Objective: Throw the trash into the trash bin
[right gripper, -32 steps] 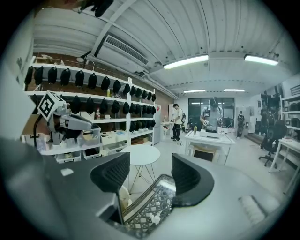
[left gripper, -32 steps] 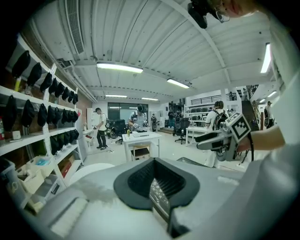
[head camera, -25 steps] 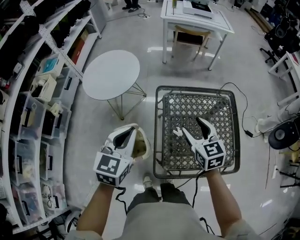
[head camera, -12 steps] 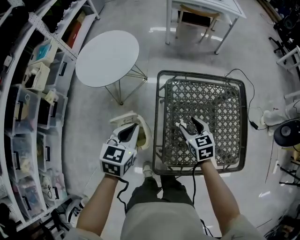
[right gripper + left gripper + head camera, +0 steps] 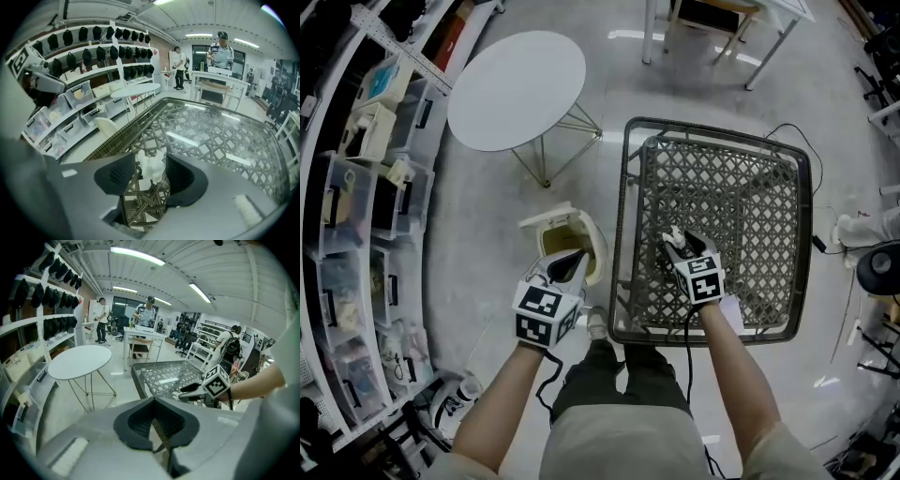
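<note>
A white crumpled paper (image 5: 673, 234) (image 5: 152, 174) lies on the dark woven table (image 5: 741, 197) near its left edge. My right gripper (image 5: 678, 247) (image 5: 151, 161) points down at it. Its jaws have just been closing and stand open, with the paper between the fingertips. A cream trash bin (image 5: 598, 246) with its lid up stands on the floor left of the table. Just above the bin's near rim, my left gripper (image 5: 577, 259) (image 5: 155, 423) is shut, with nothing between its pads.
A round white table (image 5: 517, 89) stands beyond the bin. Shelves with storage boxes (image 5: 356, 187) run along the left. A white desk (image 5: 722, 14) is at the back, a cable (image 5: 787, 131) lies right of the woven table, and people (image 5: 146, 315) stand far off.
Both grippers have come down. The right one has dropped to the paper on the woven table and its jaws have narrowed. The left one has sunk toward the bin.
</note>
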`<state>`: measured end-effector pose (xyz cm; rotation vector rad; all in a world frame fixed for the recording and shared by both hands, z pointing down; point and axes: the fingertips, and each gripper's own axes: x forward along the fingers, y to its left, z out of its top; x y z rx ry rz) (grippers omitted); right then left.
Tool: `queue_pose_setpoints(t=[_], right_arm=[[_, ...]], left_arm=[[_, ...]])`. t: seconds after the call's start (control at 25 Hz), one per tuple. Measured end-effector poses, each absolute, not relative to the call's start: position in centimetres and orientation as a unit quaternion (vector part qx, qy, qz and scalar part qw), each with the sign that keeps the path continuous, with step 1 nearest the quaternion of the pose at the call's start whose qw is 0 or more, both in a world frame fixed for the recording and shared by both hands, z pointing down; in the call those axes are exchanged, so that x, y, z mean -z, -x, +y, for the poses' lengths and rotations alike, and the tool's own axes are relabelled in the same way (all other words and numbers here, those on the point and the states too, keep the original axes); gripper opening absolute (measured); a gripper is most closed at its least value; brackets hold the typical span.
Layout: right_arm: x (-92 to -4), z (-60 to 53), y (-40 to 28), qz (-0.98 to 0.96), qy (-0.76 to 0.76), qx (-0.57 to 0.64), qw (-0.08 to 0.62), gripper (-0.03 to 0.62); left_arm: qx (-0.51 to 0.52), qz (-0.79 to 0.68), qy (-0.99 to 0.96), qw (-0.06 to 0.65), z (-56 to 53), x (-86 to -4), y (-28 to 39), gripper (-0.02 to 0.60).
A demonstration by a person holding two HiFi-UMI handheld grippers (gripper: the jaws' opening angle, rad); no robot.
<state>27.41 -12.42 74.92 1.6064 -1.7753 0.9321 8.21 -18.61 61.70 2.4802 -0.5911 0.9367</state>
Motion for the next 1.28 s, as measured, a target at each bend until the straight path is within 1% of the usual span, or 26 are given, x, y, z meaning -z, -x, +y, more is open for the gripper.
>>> queue_pose_setpoints(t=[0.24,0.28,0.4,0.52,0.72,1.04,1.28], right_arm=[[-76.9,-12.5,-27.4,-0.652,-0.596,-0.355,0.307,0.147],[-77.0,-12.5,-27.4,-0.652,-0.596,-0.353,0.309,0.119],[-76.7,-12.4,-27.6,-0.649,-0.599,-0.353,0.308,0.095],[-75.0,-12.7,-27.7,-0.652,-0.606,-0.349,0.293,0.086],[-68.5,-13.6,-25.6,-0.675,-0.604,-0.326,0.27,0.083],[-65.5,-17.6,-18.6,-0.736,-0.563,-0.298,0.229,0.083],[-66.5,-20.1,-11.9,-0.767,-0.512,-0.296,0.251,0.083]], left_arm=[[-0.342,-0.218,-0.886,0.224,-18.6,-63.5,-7.6,0.002],[-0.341,-0.221,-0.885,0.226,-18.6,-63.6,-7.5,0.002],[-0.337,-0.227,-0.884,0.232,-18.6,-63.8,-7.0,0.002],[-0.332,-0.234,-0.884,0.231,-18.8,-63.3,-6.3,0.002],[-0.319,-0.262,-0.883,0.225,-19.8,-60.0,-3.2,0.002],[-0.304,-0.316,-0.874,0.21,-22.7,-59.6,1.7,0.002],[-0.302,-0.351,-0.858,0.222,-23.3,-59.9,6.5,0.002]])
